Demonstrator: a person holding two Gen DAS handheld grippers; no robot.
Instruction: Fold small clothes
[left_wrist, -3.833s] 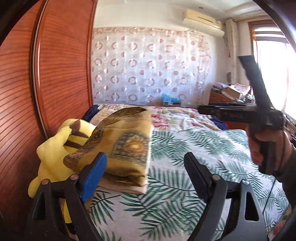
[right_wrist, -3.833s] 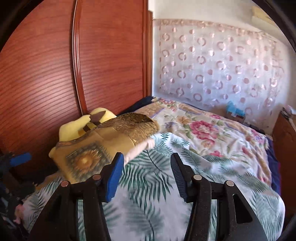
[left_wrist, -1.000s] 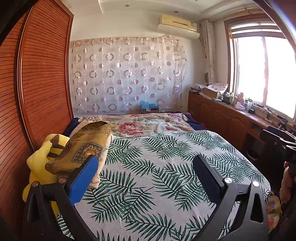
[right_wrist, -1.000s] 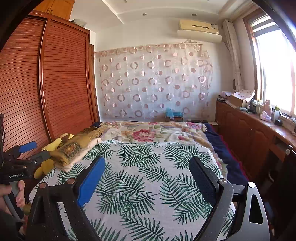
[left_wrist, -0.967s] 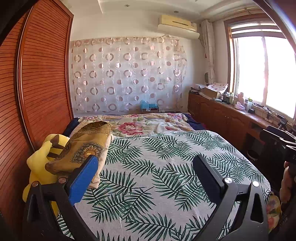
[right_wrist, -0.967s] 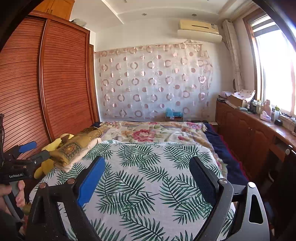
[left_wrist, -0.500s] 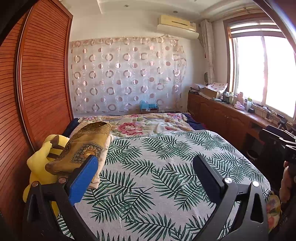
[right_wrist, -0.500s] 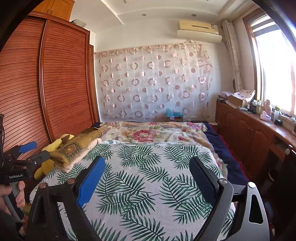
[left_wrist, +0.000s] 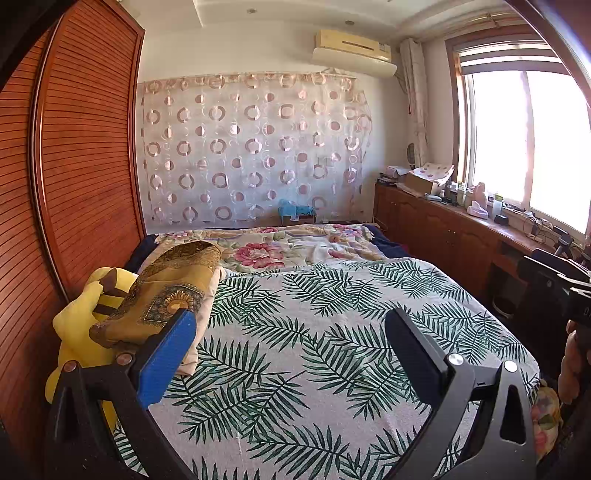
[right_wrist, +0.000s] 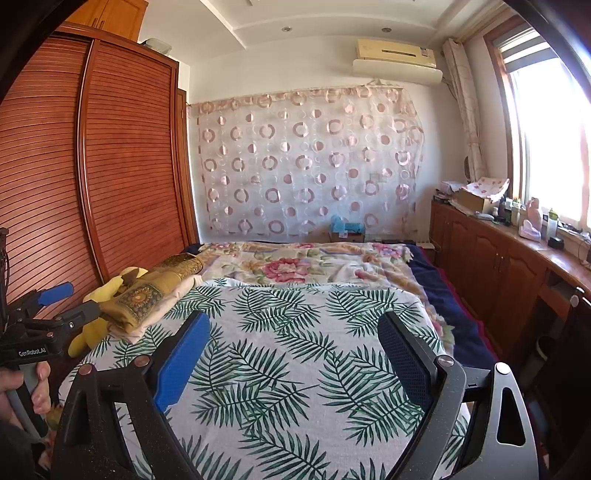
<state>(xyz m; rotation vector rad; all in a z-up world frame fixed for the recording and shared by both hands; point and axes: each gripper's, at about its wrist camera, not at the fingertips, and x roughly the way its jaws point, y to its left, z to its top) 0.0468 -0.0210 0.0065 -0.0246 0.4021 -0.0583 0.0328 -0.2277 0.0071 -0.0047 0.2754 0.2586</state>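
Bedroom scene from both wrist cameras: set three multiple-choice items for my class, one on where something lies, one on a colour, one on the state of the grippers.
1. Where does the folded golden cloth lie?
A. on the bed's left edge, by the wardrobe
B. on the window counter
C. on the floor

2. What colour is the plush toy beside it?
A. red
B. yellow
C. white

3. How do the left gripper and right gripper stand?
A. both shut on cloth
B. one open, one shut
C. both open and holding nothing

Answers: 1 A, the cloth rests on the bed next to the wooden doors; 2 B, its body is yellow with brown marks; 3 C, wide gaps show only bedspread between the fingers.
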